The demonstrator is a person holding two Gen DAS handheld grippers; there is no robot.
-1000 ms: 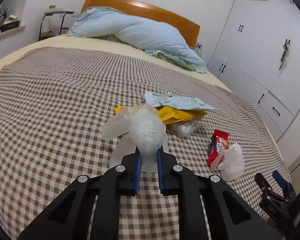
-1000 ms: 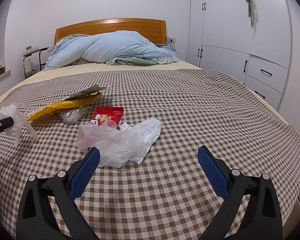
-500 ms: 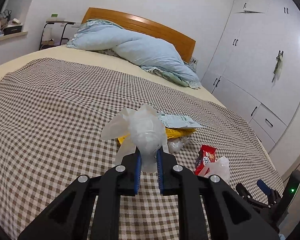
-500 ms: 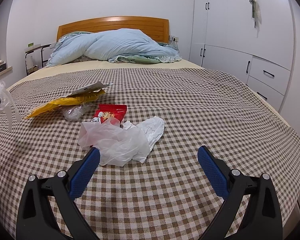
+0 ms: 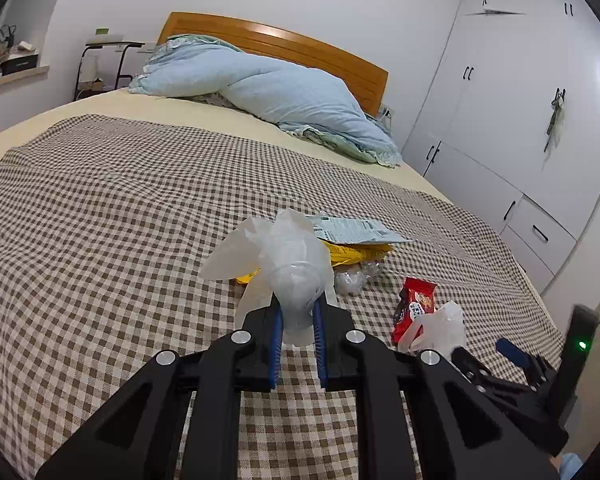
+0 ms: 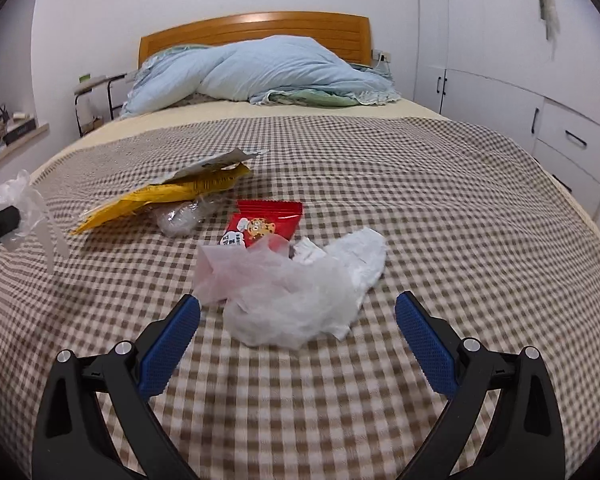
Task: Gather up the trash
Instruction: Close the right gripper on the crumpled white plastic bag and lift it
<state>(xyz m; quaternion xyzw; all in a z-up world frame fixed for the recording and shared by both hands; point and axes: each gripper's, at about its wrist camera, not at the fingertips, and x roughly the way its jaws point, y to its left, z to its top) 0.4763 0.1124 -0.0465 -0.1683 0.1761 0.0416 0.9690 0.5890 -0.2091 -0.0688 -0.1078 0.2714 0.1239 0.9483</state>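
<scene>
Now, left gripper [image 5: 296,330] fingers pinching clear plastic bag [image 5: 284,256] (lifted), right gripper [image 6: 298,312] fingers wide.

Near right gripper [image 6: 298,312]: crumpled clear bag [image 6: 284,292] and white tissue [image 6: 360,254] lie just ahead, between the wide-apart jaws.
Behind them: red snack packet [image 6: 268,222], clear wad [image 6: 180,218], yellow wrapper [image 6: 168,196], clustered close.
Right half of checked blanket [image 6: 440,208]: bare, open passage.
Left side: blanket [image 5: 92,220] bare up to the blue duvet [image 5: 268,92].
</scene>
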